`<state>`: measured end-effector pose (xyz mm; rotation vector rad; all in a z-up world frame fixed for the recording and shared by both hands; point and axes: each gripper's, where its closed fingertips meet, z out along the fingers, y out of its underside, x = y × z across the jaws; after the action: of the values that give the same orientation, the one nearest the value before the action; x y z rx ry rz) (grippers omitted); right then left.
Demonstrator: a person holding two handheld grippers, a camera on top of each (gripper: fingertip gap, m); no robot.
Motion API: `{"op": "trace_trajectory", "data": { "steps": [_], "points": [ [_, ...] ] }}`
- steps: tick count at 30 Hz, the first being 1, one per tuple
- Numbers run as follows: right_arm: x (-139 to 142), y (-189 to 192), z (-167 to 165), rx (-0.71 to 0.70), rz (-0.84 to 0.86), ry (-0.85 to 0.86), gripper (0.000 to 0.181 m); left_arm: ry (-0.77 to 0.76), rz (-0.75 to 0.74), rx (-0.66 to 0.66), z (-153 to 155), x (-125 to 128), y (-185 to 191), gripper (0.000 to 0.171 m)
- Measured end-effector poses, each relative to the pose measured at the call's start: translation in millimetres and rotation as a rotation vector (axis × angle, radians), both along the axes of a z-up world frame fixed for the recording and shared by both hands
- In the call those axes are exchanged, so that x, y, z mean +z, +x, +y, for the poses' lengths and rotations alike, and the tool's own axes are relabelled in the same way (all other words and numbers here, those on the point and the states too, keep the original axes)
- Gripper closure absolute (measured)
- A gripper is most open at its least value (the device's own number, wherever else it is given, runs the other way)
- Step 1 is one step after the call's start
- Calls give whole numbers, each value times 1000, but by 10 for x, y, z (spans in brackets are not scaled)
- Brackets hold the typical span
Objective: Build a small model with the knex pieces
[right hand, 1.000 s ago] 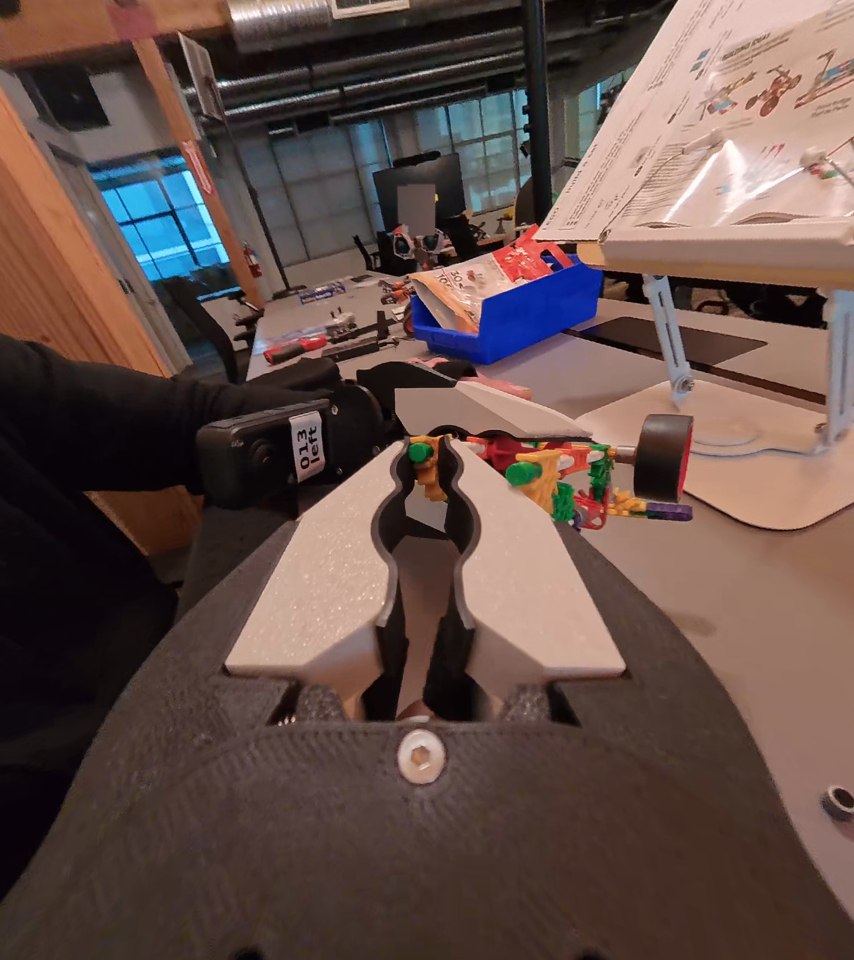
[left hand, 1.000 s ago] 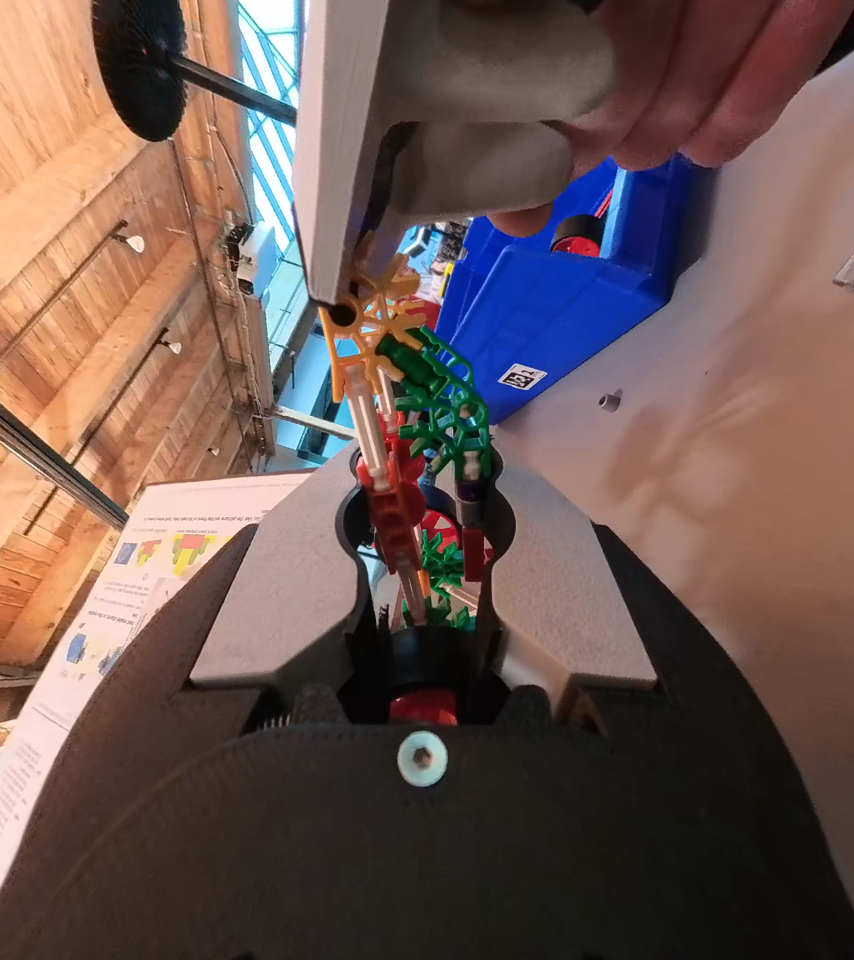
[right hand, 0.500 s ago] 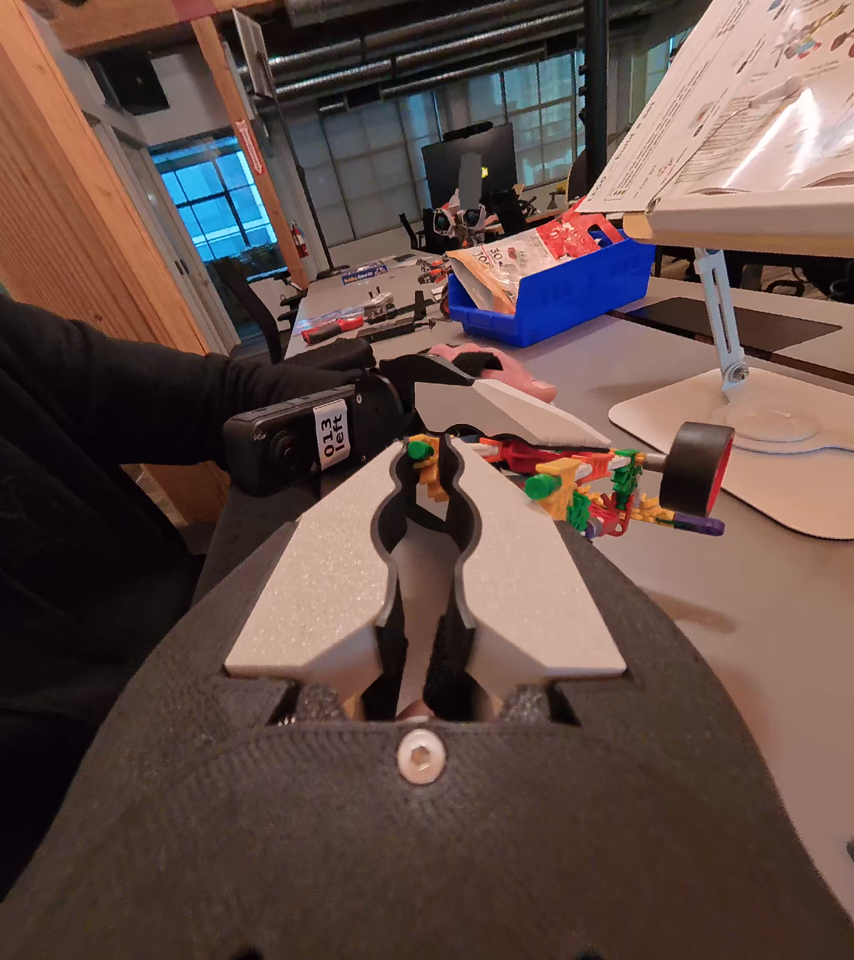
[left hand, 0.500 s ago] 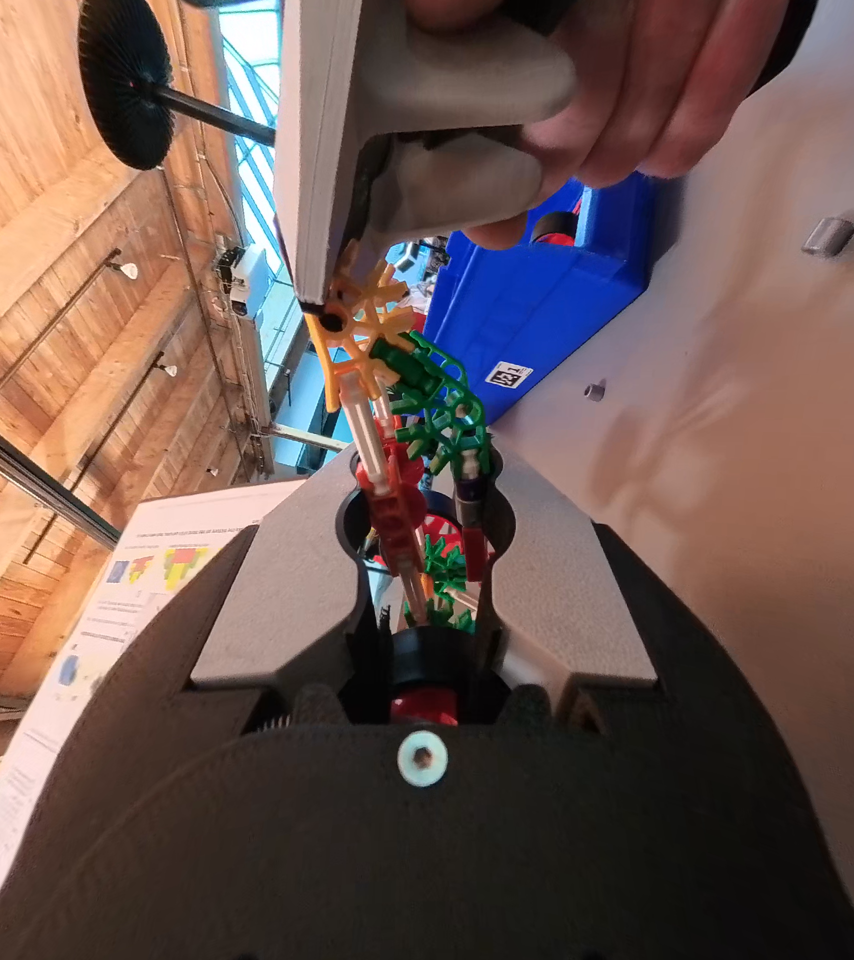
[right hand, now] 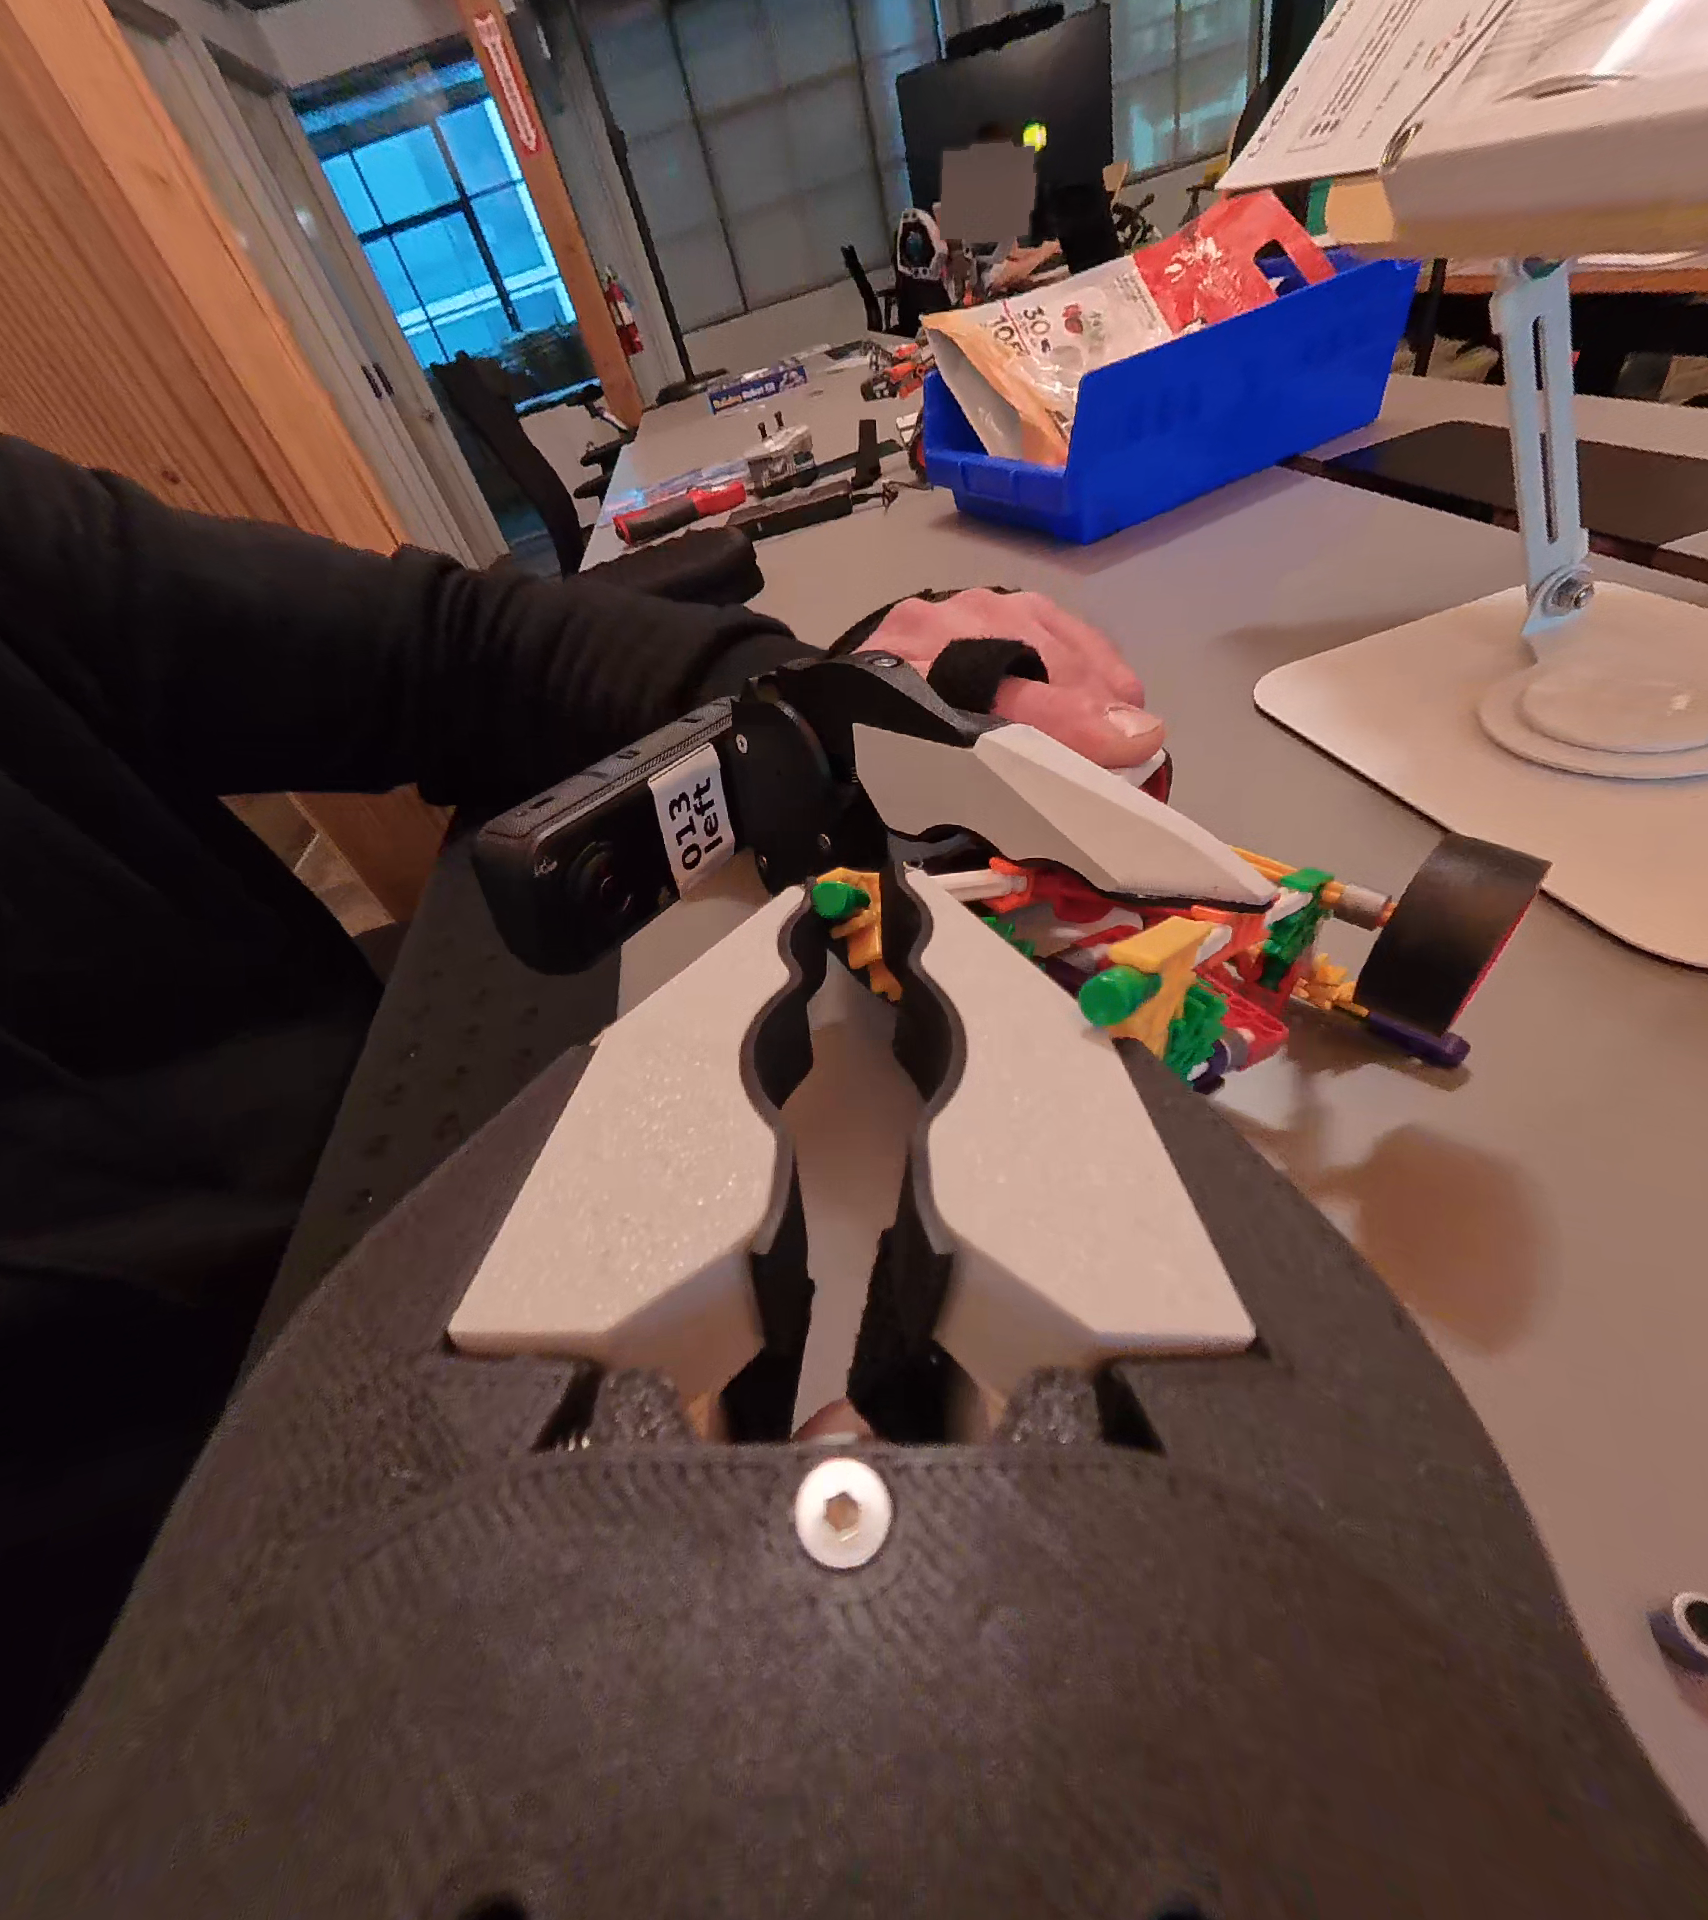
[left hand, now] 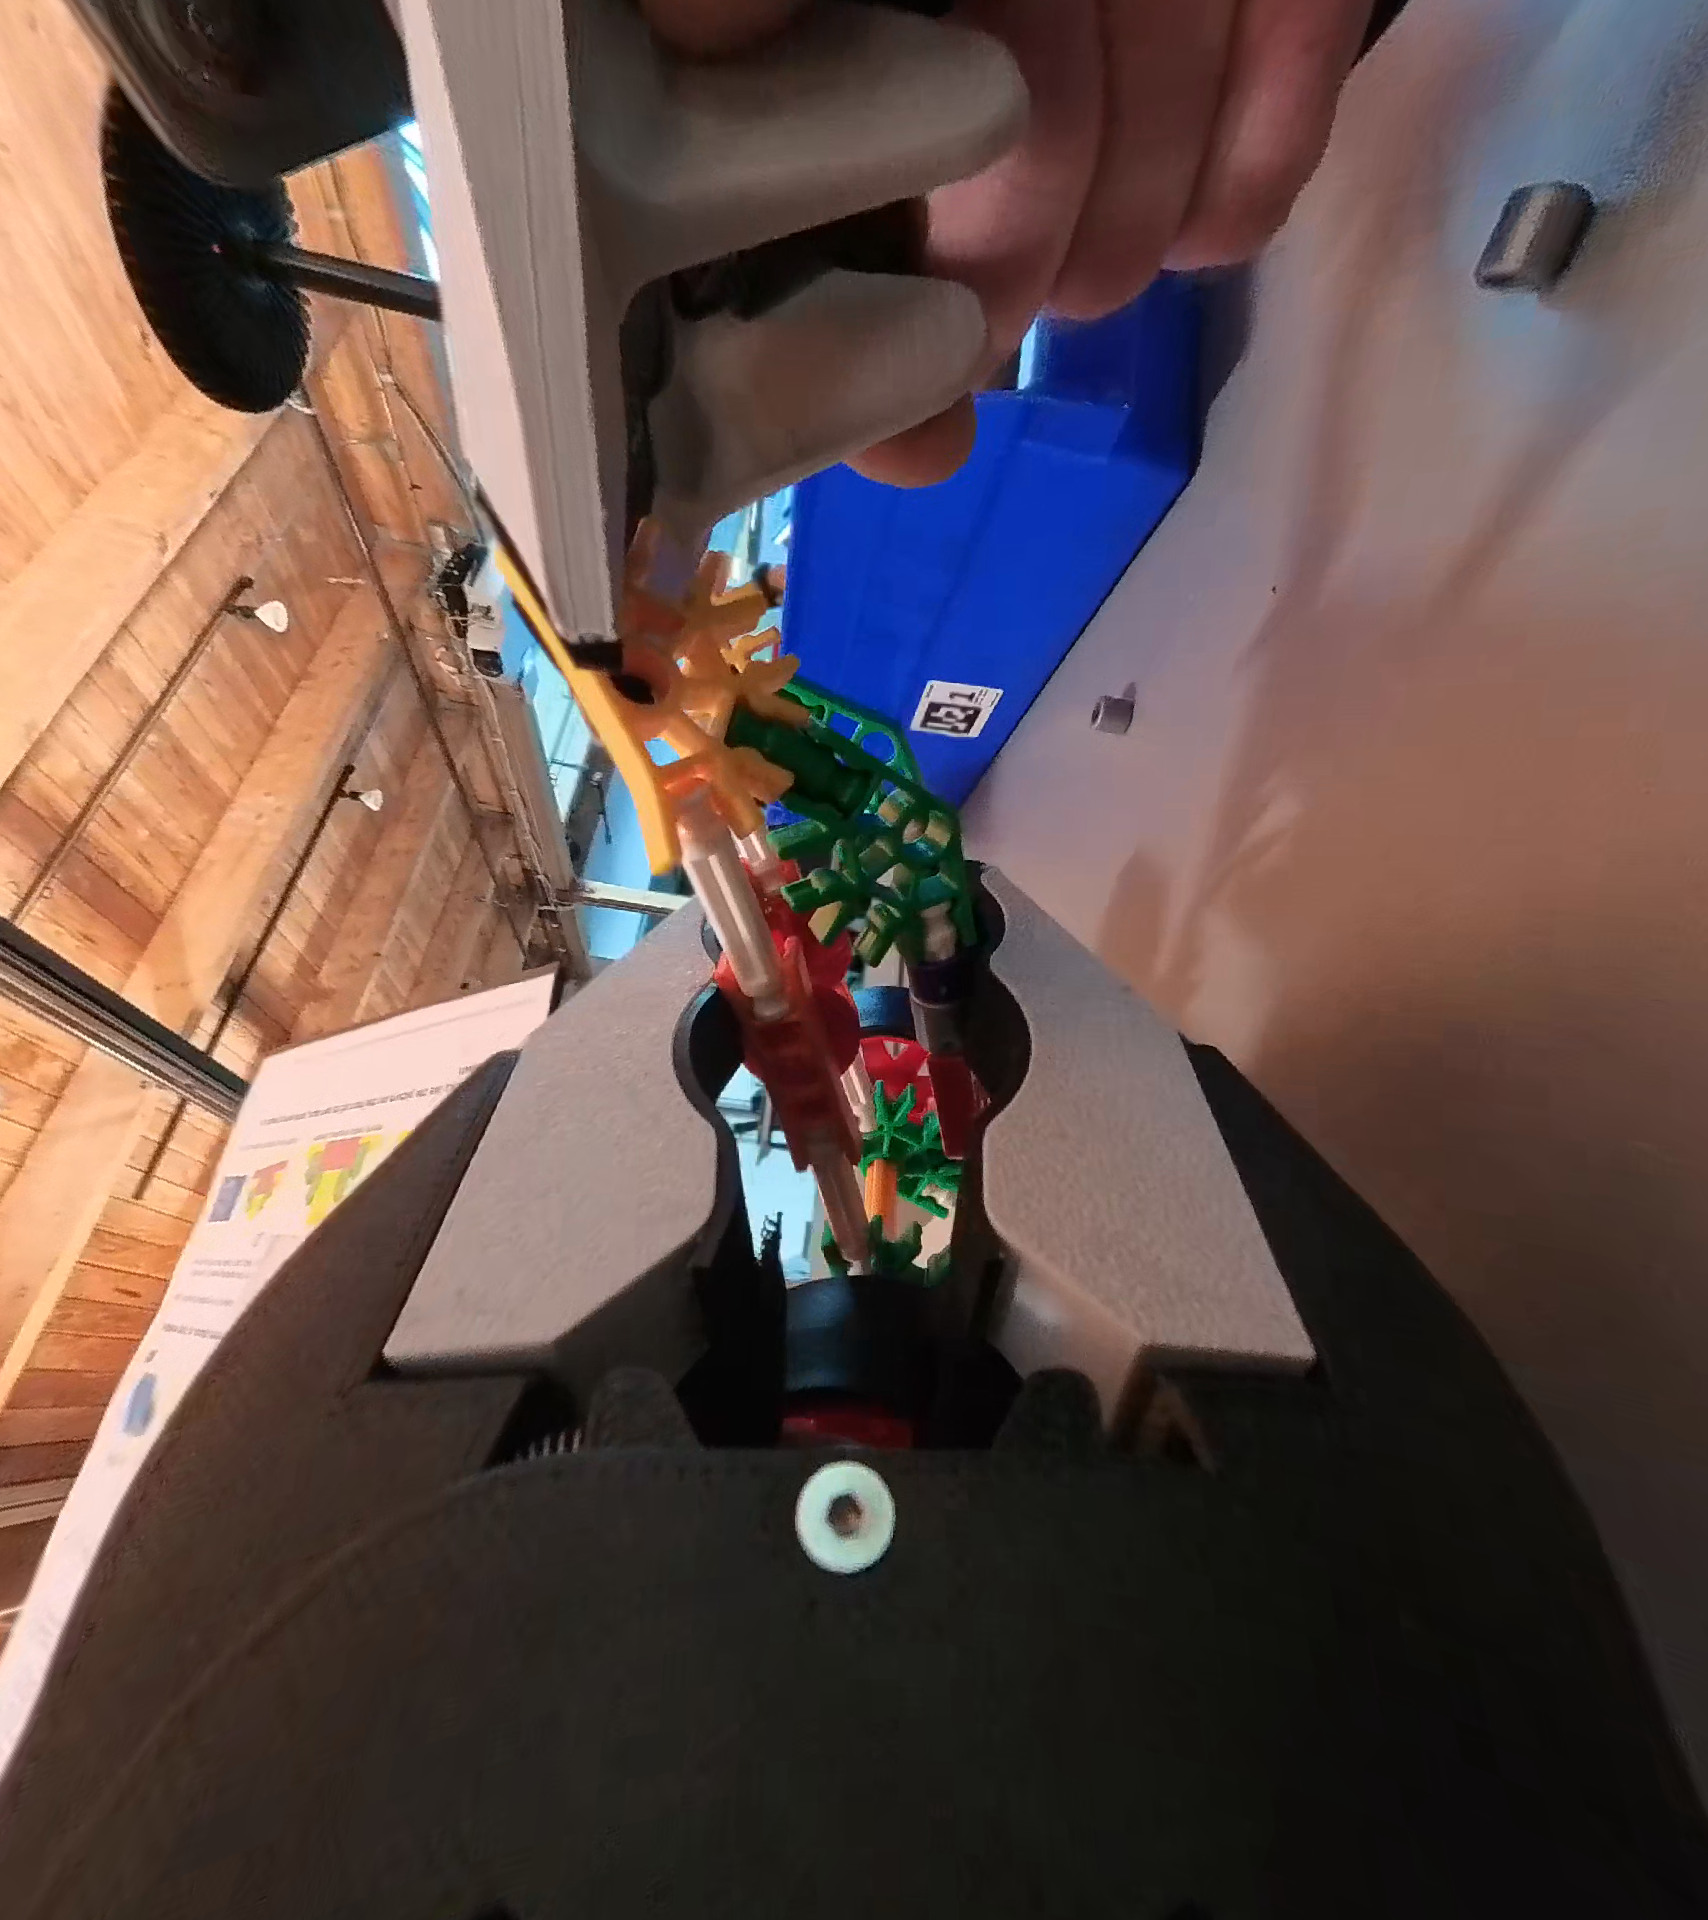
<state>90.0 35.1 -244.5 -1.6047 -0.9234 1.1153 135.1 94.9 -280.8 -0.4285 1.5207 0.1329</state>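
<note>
Grey tabletop (right hand: 1452,1299), workshop room behind. Right gripper (right hand: 865,914) nearest the lens: tips clamped on the yellow connector (right hand: 865,935) at the rear end of the toy car model (right hand: 1172,966). Left gripper (left hand: 845,997) grasps the same model across its middle, rods and green connectors (left hand: 871,852) sitting between its fingers. Model's black wheel (right hand: 1447,925) sits at its far end, just beside the white stand base (right hand: 1556,810). Beyond the model: blue bin (right hand: 1193,436) holding a snack bag (right hand: 1068,343). Tools (right hand: 725,504) lie left of the bin.
</note>
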Motion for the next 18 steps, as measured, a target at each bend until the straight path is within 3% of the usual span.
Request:
{"op": "trace_trajectory", "data": {
  "steps": [9,18],
  "points": [
    [-161,-99,-78,25,-108,23,172,62,33,10,-12,-81,22,133],
    [86,194,171,-340,-270,362,177,-83,68,80,108,38,37,136]
  ]
}}
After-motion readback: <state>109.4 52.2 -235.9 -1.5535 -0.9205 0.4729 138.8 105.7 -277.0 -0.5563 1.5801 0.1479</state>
